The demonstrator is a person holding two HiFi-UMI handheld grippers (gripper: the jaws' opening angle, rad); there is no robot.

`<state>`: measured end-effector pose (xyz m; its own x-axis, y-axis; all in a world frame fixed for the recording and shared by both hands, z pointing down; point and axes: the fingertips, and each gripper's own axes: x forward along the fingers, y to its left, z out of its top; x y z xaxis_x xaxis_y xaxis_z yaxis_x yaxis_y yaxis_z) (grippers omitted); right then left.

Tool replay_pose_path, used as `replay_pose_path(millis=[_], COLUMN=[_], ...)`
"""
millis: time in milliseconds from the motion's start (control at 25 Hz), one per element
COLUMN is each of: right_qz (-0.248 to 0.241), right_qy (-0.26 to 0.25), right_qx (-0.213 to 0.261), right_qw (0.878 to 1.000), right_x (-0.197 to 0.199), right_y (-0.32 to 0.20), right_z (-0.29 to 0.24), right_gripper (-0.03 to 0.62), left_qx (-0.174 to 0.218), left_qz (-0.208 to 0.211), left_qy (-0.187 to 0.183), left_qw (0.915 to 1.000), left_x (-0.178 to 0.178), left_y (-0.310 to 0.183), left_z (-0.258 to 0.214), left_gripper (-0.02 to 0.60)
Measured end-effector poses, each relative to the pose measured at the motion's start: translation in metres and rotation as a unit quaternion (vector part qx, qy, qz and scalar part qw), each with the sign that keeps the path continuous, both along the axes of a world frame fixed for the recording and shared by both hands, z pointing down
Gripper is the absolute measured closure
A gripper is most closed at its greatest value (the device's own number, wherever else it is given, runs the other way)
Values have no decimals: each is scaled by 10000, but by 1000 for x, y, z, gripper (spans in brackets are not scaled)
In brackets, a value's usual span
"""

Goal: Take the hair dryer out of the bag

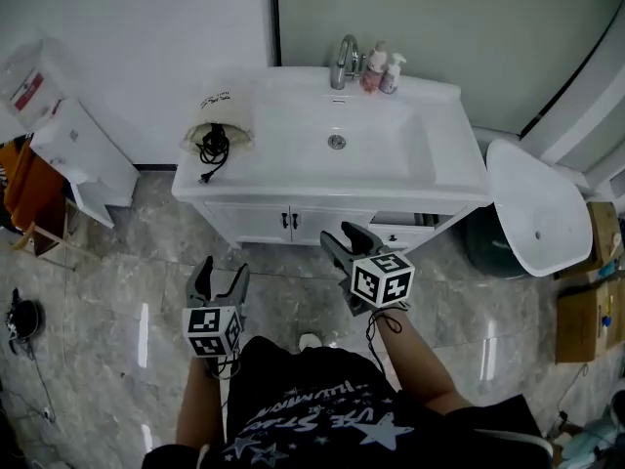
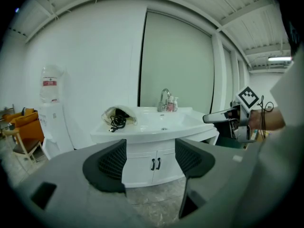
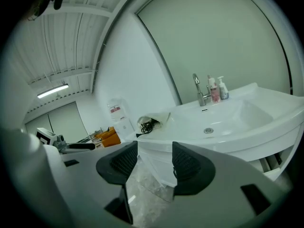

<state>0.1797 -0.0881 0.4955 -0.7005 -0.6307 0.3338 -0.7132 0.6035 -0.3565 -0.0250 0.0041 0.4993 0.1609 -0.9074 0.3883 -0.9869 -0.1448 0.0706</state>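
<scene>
Nothing is done yet: the dryer (image 1: 212, 146) sits in the bag (image 1: 223, 113) on the counter (image 1: 293, 182), well apart from the left gripper (image 1: 221, 274) and right gripper (image 1: 345, 237), both gaping and empty

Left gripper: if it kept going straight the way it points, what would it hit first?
Probably the white cabinet doors under the sink; the way there looks free, though depth is unclear.

The bag (image 1: 217, 125) lies on the left end of the desk (image 1: 459, 179), left of the basin (image 1: 376, 143); the tap (image 1: 344, 62) stands behind the basin, with two bottles (image 1: 383, 71) just to its right.
</scene>
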Motion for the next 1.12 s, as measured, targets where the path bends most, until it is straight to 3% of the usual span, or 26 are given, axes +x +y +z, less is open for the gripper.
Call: replay_pose_path(millis=[200,400,720,1120], right_qz=[-184,-228,-116,24], right_qy=[-70,-13,134,301], right_qx=[-66,-42,-7,-344], right_qw=[9998,9997,9998,9990], right_x=[-32,-64,-122,-200], right_y=[-22,-48,-112,-185], right_z=[3,6,1,15], right_gripper=[382,382,382,384], left_qx=[-47,-12,166,-115], left_qz=[-352,-410,-182,357], left_qy=[-1,5,-92,-503], left_qw=[9994,9992,9997,9980], left_x=[-37,-73,-134,-204], left_y=[-6,-35,-127,-239], left_z=[4,11,8,18], left_gripper=[264,264,264,265])
